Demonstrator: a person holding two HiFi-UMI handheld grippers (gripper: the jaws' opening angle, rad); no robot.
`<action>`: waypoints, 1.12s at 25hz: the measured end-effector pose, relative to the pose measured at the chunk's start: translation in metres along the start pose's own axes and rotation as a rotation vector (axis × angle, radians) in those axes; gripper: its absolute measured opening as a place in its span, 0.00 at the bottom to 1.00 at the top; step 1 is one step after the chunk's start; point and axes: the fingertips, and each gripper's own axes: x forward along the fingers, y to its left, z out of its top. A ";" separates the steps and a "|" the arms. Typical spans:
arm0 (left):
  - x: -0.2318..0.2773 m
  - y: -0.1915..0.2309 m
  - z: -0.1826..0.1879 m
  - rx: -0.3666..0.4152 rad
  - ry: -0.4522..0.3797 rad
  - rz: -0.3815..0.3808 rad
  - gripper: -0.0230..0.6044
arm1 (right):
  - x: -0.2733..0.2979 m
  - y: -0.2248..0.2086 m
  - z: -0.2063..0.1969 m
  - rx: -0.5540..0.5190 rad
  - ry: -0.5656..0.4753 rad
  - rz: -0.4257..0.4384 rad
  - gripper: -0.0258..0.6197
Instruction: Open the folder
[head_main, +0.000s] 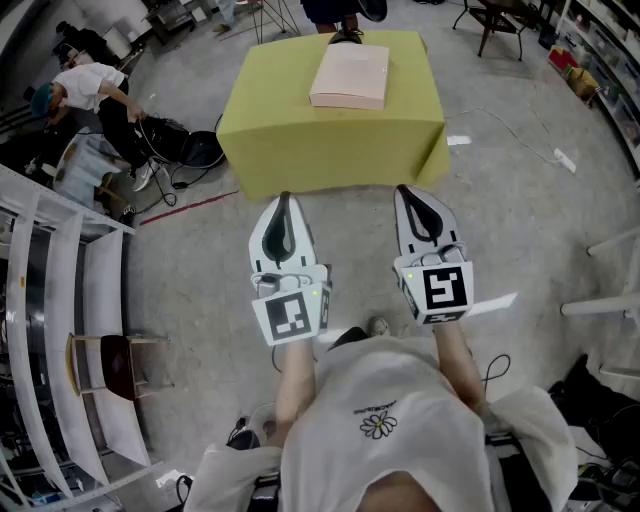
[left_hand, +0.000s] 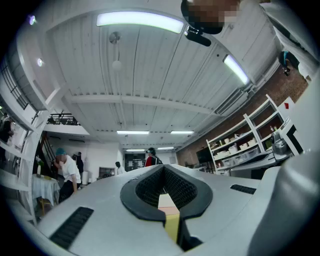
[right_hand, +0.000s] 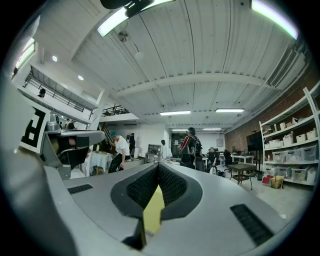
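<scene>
Folder (head_main: 349, 76) lying closed on the yellow desk (head_main: 290, 130), 2 claws short of it
Left claw (head_main: 284, 203) closed, empty; right claw (head_main: 408, 195) closed, empty; both side by side over the floor (head_main: 200, 260), near the desk's front edge

Folder (head_main: 350, 76) lies on table (head_main: 300, 140); left gripper (head_main: 283, 222) and right gripper (head_main: 421, 212) side by side before table.

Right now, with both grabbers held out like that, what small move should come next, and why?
Probably move both grippers forward toward the folder. It lies closed on the yellow table, untouched. The left gripper and the right gripper are both shut, hold nothing, and sit short of the table's near edge, so neither seems able to reach the cover from here.
</scene>
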 end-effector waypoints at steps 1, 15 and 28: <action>0.003 0.001 0.000 -0.008 0.001 0.003 0.06 | 0.002 -0.002 0.001 0.002 0.004 -0.006 0.06; 0.027 -0.005 -0.008 0.013 0.006 -0.010 0.06 | 0.018 -0.016 -0.009 0.022 -0.007 0.055 0.06; 0.079 0.037 -0.014 -0.059 0.025 0.003 0.06 | 0.072 -0.015 -0.017 0.126 0.076 0.206 0.06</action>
